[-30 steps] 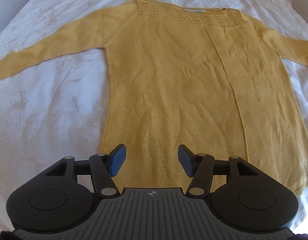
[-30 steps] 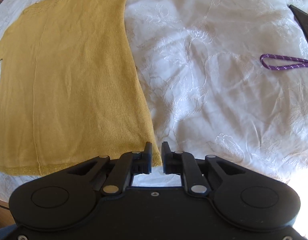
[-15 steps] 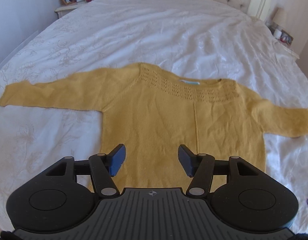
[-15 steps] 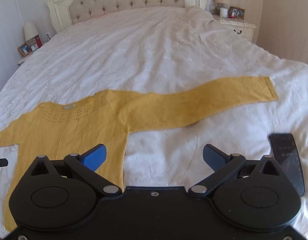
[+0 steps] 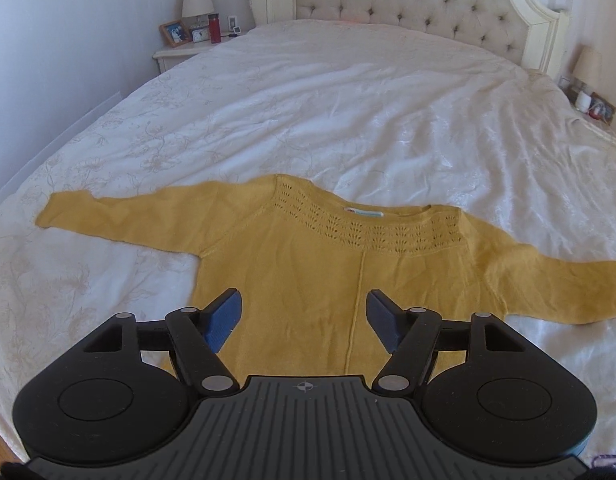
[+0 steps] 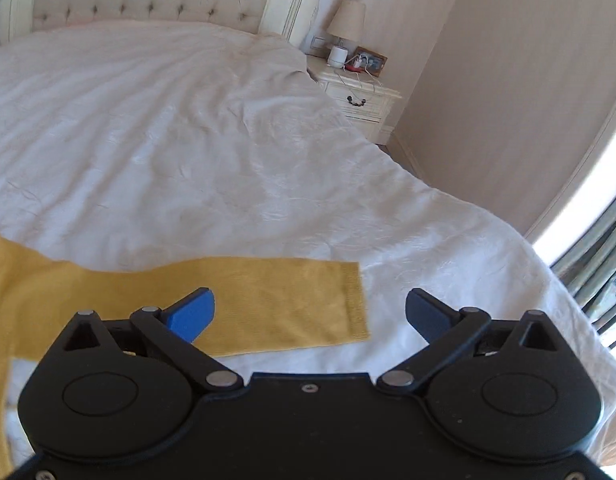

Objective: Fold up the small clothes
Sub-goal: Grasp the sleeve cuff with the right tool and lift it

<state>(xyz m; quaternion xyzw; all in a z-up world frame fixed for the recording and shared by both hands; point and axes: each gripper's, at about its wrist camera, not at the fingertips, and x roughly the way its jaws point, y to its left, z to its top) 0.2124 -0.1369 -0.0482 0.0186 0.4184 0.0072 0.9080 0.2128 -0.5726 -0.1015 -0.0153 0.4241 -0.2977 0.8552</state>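
A mustard yellow knit sweater (image 5: 308, 272) lies flat on the white bedspread (image 5: 348, 112), neckline toward the headboard, both sleeves spread sideways. My left gripper (image 5: 303, 316) is open and empty, held above the sweater's lower body. In the right wrist view the sweater's right sleeve (image 6: 267, 300) lies across the bed with its cuff pointing right. My right gripper (image 6: 310, 314) is wide open and empty above that sleeve, near the cuff.
A tufted headboard (image 5: 408, 0) stands at the far end. A nightstand with a lamp and photo frame (image 5: 187, 36) is at the far left, another nightstand (image 6: 356, 84) at the far right. The bed's right edge (image 6: 568, 300) drops off beside a wall.
Both grippers have risen and tilted up from the sweater's hem, so the whole bed shows. The right gripper has opened wide and swung right toward the sleeve cuff.
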